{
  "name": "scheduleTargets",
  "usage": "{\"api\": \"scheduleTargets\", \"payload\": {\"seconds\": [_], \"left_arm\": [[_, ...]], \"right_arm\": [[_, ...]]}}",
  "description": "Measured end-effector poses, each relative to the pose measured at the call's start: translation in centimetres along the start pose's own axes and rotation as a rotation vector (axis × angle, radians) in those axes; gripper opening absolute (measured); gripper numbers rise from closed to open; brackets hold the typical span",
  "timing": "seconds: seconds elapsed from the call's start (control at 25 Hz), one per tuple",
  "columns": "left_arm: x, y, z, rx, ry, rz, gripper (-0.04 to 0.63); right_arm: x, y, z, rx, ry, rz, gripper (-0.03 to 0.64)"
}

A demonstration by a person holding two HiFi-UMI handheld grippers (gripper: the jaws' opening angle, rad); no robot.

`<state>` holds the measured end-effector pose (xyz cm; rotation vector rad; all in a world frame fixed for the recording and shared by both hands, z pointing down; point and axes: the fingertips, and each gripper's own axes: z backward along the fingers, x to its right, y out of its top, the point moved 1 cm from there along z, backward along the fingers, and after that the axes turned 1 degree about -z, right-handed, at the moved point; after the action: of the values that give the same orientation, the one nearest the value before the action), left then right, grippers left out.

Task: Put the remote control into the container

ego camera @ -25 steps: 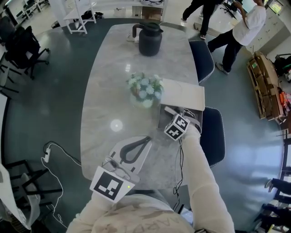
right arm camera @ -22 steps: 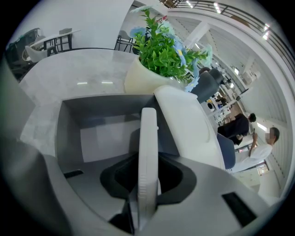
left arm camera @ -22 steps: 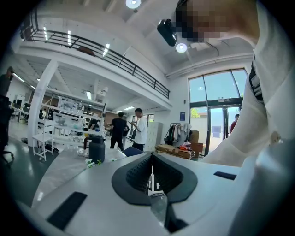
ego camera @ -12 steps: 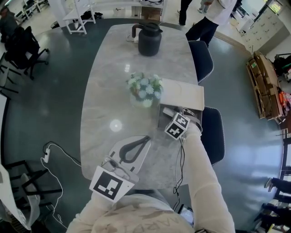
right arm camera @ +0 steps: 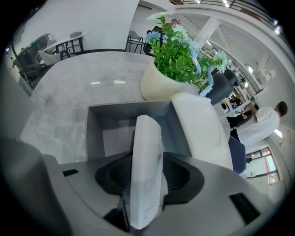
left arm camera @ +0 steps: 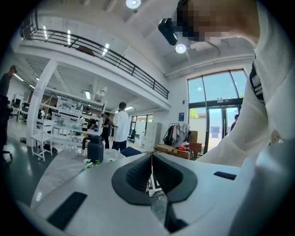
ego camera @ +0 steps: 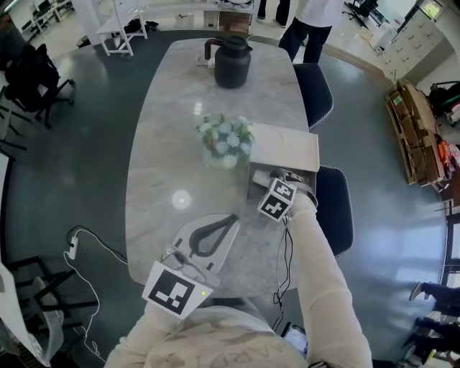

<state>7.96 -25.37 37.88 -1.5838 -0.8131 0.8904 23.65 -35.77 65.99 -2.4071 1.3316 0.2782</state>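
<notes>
A white remote control [right arm camera: 147, 138] stands on edge between the jaws of my right gripper [right arm camera: 148, 184], its far end down inside the grey open container [right arm camera: 94, 133]. Those jaws are opening and the pads look just clear of the remote's sides. In the head view the right gripper [ego camera: 272, 178] hangs over the container [ego camera: 253, 184] at the table's right edge; the remote is hidden there. My left gripper [ego camera: 231, 219] rests near the table's front edge, shut and empty, and its pads meet in a line in the left gripper view [left arm camera: 151, 159].
A pot of pale flowers [ego camera: 224, 140] stands just behind the container, with a white lid [ego camera: 284, 147] beside it. A black jug [ego camera: 232, 62] is at the far end. Dark chairs [ego camera: 333, 208] line the right side. A person [ego camera: 309, 14] stands beyond the table.
Both grippers keep their places in the head view. The people at the far end of the room have walked left and further away.
</notes>
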Motion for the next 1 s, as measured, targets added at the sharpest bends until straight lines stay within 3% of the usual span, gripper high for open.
{"api": "scheduleTargets", "payload": {"seconds": [0.76,1.0], "left_arm": [[0.0,0.1,0.4,-0.003,0.003,0.004,0.014],[0.0,0.1,0.5,-0.004,0.003,-0.003,0.014]], "right_arm": [[-1.3,1.5,1.3,0.027,0.186,-0.095,0.213],[-1.2,1.4,0.9,0.037,0.174,-0.136,0.213]]}}
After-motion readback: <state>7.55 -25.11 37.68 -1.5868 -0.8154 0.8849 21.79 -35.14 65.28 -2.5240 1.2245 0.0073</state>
